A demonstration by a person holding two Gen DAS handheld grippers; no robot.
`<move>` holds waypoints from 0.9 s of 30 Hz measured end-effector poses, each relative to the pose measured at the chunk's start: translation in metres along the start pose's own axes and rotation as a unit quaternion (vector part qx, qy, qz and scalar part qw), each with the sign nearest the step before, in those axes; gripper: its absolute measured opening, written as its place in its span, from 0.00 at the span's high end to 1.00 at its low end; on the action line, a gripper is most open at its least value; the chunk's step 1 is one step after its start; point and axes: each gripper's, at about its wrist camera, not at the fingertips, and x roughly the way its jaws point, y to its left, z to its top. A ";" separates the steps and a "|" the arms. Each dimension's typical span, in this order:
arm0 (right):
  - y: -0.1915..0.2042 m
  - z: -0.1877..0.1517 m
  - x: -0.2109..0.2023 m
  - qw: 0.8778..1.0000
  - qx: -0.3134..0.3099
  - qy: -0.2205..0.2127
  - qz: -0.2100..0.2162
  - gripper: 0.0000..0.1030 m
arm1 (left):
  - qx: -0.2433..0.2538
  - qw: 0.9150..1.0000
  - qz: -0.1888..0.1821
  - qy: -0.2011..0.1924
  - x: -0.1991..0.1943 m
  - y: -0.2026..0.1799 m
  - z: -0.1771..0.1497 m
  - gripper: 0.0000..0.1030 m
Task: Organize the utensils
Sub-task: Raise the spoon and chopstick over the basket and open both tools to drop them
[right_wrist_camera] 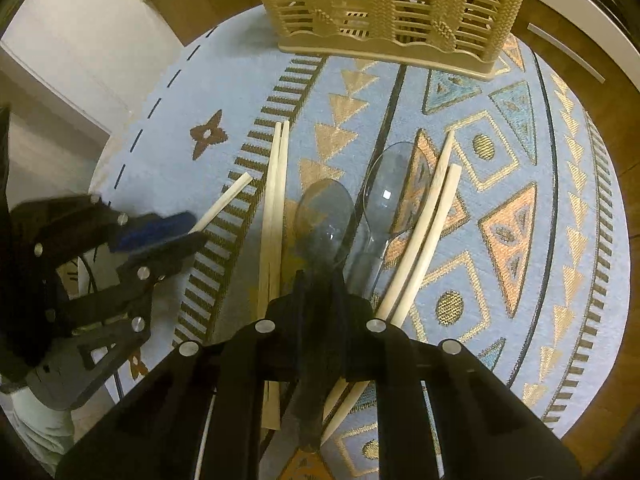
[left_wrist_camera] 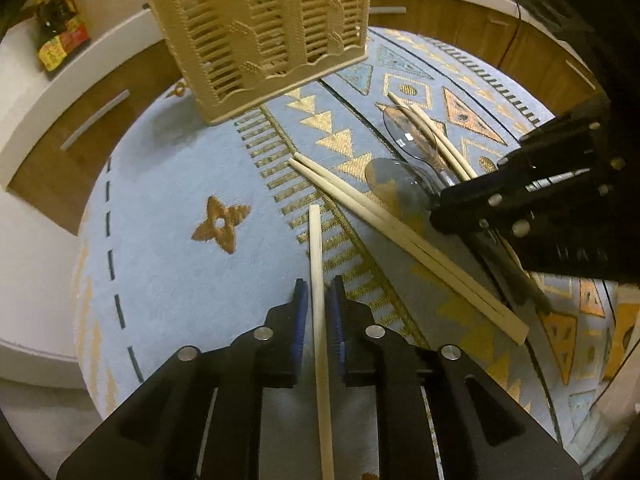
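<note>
The tan slatted plastic basket (left_wrist_camera: 260, 28) at 12 o'clock looks empty; left tongs (left_wrist_camera: 319, 300) pinch 1 pale wooden chopstick (left_wrist_camera: 318, 280), right tongs (right_wrist_camera: 320, 284) pinch 1 clear plastic spoon (right_wrist_camera: 326, 216), and the other utensils are left on the tabletop (left_wrist_camera: 168, 264).

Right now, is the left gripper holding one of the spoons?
No, the left gripper is closed on a single chopstick, while both clear spoons lie further right on the rug.

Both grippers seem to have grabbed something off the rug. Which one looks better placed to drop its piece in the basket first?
Probably the left gripper: its pads clamp a single chopstick with bare rug ahead toward the basket. The right gripper grips a clear spoon among other utensils.
</note>
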 end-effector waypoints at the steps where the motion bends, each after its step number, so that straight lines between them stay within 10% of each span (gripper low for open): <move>1: 0.001 0.000 0.000 1.000 -0.003 0.002 -0.003 0.90 | 0.004 1.000 -0.004 0.008 0.001 0.000 0.003 0.89; 13: 0.014 -0.001 0.005 1.000 -0.019 -0.007 -0.014 0.90 | 0.035 0.997 -0.003 0.070 0.006 -0.008 0.014 0.97; 27: -0.009 -0.014 -0.091 0.983 -0.012 -0.167 0.081 0.90 | -0.039 0.987 -0.069 -0.140 -0.104 0.015 0.023 0.97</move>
